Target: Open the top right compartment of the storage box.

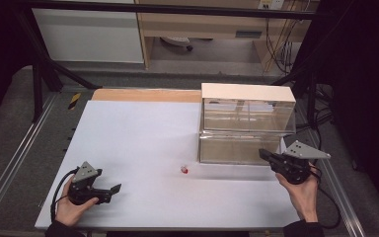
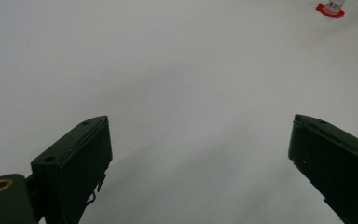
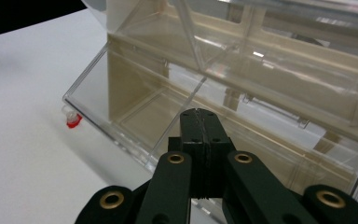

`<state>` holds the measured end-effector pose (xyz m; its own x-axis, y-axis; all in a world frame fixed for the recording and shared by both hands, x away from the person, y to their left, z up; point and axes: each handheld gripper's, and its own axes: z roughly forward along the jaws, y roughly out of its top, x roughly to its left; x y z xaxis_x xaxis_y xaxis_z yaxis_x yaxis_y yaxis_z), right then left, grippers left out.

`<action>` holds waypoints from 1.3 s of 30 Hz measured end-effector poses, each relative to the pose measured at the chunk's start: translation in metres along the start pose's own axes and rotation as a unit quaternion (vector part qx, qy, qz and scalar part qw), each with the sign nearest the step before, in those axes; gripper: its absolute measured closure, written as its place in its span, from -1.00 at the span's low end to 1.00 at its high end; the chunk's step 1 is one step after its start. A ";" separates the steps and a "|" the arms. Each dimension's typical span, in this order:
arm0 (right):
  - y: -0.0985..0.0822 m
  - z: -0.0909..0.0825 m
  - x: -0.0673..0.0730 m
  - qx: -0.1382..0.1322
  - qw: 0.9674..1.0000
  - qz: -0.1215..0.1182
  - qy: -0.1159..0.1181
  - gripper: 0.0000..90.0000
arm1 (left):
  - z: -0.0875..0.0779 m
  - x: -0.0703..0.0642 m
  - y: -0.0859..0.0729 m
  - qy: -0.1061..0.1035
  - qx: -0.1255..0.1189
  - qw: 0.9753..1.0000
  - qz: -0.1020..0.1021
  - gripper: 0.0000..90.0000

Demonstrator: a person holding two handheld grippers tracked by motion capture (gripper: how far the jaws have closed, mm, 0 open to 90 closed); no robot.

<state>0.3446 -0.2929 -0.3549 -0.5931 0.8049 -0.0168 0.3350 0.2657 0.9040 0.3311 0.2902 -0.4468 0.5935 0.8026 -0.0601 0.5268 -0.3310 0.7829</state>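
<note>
Right claw (image 3: pixel 200 122): jaws pressed flat together with nothing between them, tips held just in front of the lower tier of the clear drawer box (image 1: pixel 246 126), at its right end.
Left claw (image 2: pixel 200 154): jaws spread wide and empty, resting low over the near left of the white counter (image 1: pixel 138 148).
Drawer box: two clear tiers under a pale lid, standing at the far right of the counter; in the right gripper view the lower drawer's clear front (image 3: pixel 135 126) looks tipped or pulled outward, and its inside seems empty.
Small red-and-white piece (image 1: pixel 184 170): lies on the counter just left of the box's near left corner, well apart from both claws.
Step in hand, as I judge it: working the lower drawer with the closed tips.
Doing it well: press squarely on the front edge, move slowly and level, and avoid shoving the light box backward.
Risk: clear plastic is slippery; tips may skid off.
</note>
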 end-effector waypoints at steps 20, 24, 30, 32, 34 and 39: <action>0.031 -0.001 -0.009 -0.050 0.998 0.010 -0.029 1.00 | 0.002 -0.002 0.001 -0.004 0.003 1.000 0.006 -0.91; 0.031 -0.001 -0.009 -0.052 0.998 0.011 -0.029 1.00 | 0.001 -0.003 0.001 -0.004 0.003 1.000 0.006 -0.91; 0.032 -0.003 -0.006 -0.055 0.998 0.005 -0.030 1.00 | 0.002 -0.003 0.001 -0.002 0.004 1.000 0.006 -0.91; 0.032 -0.004 -0.006 -0.055 0.998 0.005 -0.030 1.00 | 0.002 -0.003 0.001 -0.002 0.004 1.000 0.006 -0.91; 0.032 -0.004 -0.006 -0.056 0.998 0.005 -0.030 1.00 | 0.002 -0.003 0.001 -0.001 0.005 1.000 0.006 -0.91; 0.033 -0.006 -0.006 -0.064 0.997 0.006 -0.032 1.00 | 0.002 -0.003 0.001 -0.001 0.005 1.000 0.007 -0.91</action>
<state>0.3545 -0.2921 -0.3226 -0.5403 0.8410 -0.0284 0.2429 0.1882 0.9516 0.3310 0.2860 -0.4473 0.6022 0.7967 -0.0512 0.5247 -0.3466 0.7775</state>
